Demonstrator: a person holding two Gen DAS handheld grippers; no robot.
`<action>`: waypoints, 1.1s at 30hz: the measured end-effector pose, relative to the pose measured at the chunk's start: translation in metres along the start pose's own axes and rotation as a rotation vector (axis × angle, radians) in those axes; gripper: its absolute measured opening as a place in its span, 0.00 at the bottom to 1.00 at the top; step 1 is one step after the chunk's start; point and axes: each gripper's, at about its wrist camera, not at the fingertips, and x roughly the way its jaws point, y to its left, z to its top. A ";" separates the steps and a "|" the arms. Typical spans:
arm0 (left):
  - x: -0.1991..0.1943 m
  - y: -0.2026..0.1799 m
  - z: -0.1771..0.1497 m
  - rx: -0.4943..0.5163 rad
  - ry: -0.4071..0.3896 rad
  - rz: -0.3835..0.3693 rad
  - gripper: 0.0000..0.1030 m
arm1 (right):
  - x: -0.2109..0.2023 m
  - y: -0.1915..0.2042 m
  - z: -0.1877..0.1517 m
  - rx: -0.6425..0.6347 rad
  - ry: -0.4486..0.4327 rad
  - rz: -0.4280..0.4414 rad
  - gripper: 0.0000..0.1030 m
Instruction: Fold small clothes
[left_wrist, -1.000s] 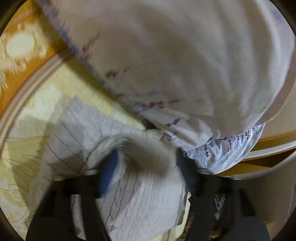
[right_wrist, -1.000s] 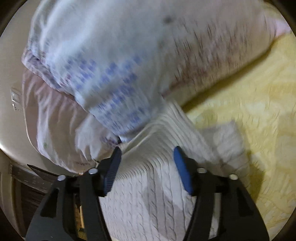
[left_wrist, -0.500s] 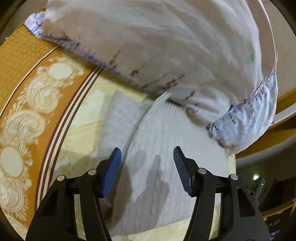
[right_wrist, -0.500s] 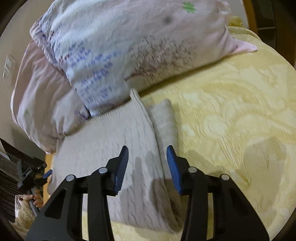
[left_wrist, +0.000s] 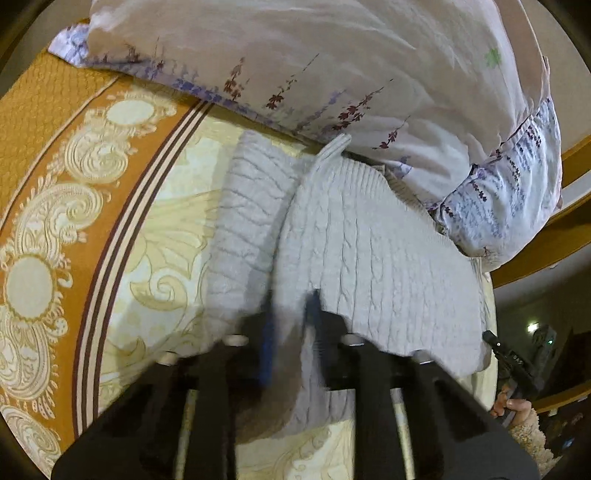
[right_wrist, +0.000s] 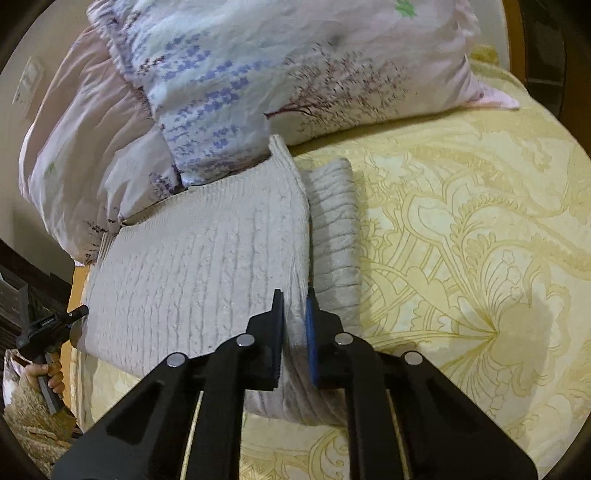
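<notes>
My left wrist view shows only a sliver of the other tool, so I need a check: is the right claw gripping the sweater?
Observer: Yes. In the right wrist view the right claw is shut on a pinched ridge of the grey knit sweater, at its near edge.
Operator: Can you see my side from there?
Observer: Only partly. A hand holding a black tool shows at that picture's left edge, by the sweater's left end.
Operator: Anything past the pillows?
Observer: A wall switch plate shows at the upper left, beyond the pink pillow.
</notes>
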 end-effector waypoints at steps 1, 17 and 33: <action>-0.001 0.002 -0.001 -0.011 0.004 -0.016 0.08 | -0.003 0.001 0.000 0.000 -0.007 0.001 0.10; -0.019 0.015 -0.025 0.037 0.050 -0.026 0.07 | -0.009 -0.011 -0.018 0.081 0.008 -0.087 0.10; -0.038 -0.033 -0.009 0.166 -0.117 -0.019 0.74 | -0.016 0.042 0.009 -0.070 -0.116 -0.106 0.55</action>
